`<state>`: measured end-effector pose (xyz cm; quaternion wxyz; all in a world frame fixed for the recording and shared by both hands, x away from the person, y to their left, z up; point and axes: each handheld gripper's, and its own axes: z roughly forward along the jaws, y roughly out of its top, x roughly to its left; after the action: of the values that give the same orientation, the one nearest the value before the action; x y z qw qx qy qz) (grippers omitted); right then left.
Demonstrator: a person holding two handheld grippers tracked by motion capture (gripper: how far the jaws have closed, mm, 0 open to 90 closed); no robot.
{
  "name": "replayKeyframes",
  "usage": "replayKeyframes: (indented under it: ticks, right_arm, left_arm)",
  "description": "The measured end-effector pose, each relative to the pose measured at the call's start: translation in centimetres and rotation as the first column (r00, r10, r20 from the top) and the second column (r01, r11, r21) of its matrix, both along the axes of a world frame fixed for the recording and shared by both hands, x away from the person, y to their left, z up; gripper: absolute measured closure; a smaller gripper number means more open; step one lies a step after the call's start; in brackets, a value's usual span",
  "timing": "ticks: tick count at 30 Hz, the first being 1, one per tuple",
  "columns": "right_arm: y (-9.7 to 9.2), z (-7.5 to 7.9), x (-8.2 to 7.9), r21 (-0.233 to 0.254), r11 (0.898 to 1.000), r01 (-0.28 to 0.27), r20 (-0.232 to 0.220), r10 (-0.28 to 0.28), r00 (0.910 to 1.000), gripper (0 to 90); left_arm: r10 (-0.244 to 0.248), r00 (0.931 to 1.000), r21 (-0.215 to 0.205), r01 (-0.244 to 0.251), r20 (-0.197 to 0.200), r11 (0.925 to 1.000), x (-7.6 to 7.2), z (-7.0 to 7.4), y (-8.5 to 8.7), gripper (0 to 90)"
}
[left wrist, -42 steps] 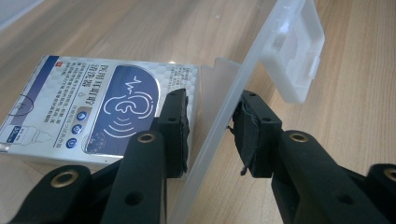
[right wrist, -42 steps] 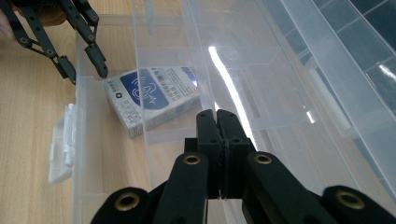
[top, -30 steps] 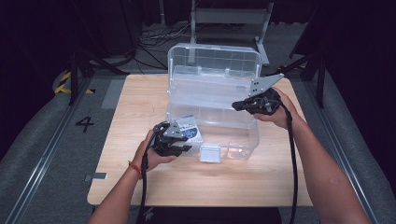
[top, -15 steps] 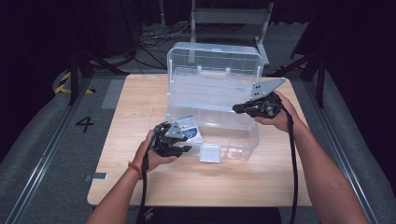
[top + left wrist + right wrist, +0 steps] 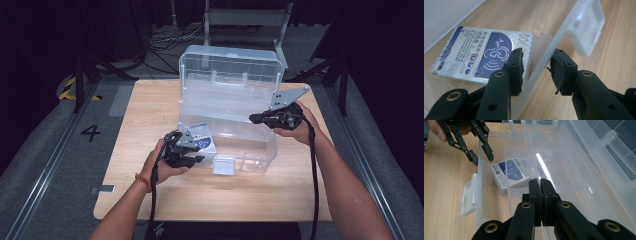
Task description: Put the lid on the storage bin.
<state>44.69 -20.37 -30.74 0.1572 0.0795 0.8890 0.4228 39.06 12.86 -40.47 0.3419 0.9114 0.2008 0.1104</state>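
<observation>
My left claw (image 5: pixel 535 72) straddled the clear box's front wall (image 5: pixel 541 62), spread, the blue-and-white carton (image 5: pixel 474 55) at ten o'clock, while my right claw (image 5: pixel 540 195) stayed pressed together.

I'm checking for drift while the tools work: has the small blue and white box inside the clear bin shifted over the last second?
No. The blue and white box sits at the clear bin's front left corner as before.

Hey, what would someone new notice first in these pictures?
A big clear plastic box stands open mid-table, lid raised. Inside its front left corner lies a small blue-and-white carton. The left tongs straddle the box's front wall beside it, while the right tongs sit shut over the box's right end.
</observation>
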Motion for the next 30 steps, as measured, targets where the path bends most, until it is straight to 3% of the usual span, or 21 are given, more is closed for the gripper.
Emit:
replayKeyframes:
  ticks: [4, 7, 13, 15, 18, 20, 25, 30]
  right_arm:
    - [0.1, 0.0, -0.2, -0.005, 1.000, 0.008, 0.006, -0.008, 0.9999, 89.0]
    - [0.0, 0.0, -0.2, -0.001, 1.000, 0.006, 0.008, -0.006, 1.0000, 89.1]
    - [0.2, 0.0, -0.6, -0.026, 1.000, 0.012, 0.029, -0.011, 0.9995, 89.1]
    - [0.1, 0.0, -0.6, -0.023, 1.000, 0.012, 0.029, -0.011, 0.9995, 89.1]
    - [0.1, 0.0, -0.6, -0.025, 1.000, 0.009, 0.028, -0.009, 0.9996, 89.1]
    - [0.2, 0.0, -0.6, -0.028, 1.000, 0.008, 0.029, -0.007, 0.9996, 89.2]
    - [0.2, -0.1, -0.7, -0.029, 1.000, 0.008, 0.034, -0.007, 0.9994, 89.2]
    - [0.1, -0.1, -0.8, -0.025, 1.000, 0.006, 0.032, -0.006, 0.9995, 89.1]
  left_arm:
    - [0.013, 0.9998, -0.024, -0.013, 0.013, 0.9996, -0.5, 0.8, 0.6, 59.3]
    - [0.021, 0.9997, -0.068, -0.020, 0.015, 0.9975, -0.9, 1.8, 1.4, 60.3]
    - [0.032, 0.9987, -0.113, -0.028, 0.038, 0.9932, -1.4, 3.6, 2.8, 64.3]
    - [0.038, 0.9980, -0.146, -0.031, 0.050, 0.9887, -1.4, 4.4, 3.4, 66.2]
    - [0.045, 0.9979, -0.234, -0.032, 0.047, 0.9717, -1.0, 5.9, 4.5, 68.5]
    - [0.052, 0.9972, -0.260, -0.037, 0.054, 0.9648, -0.6, 6.7, 4.9, 70.4]
    - [0.083, 0.9929, -0.282, -0.056, 0.085, 0.9578, 0.1, 8.3, 5.0, 72.6]
    - [0.111, 0.9886, -0.300, -0.076, 0.101, 0.9509, 1.2, 9.0, 4.7, 76.0]
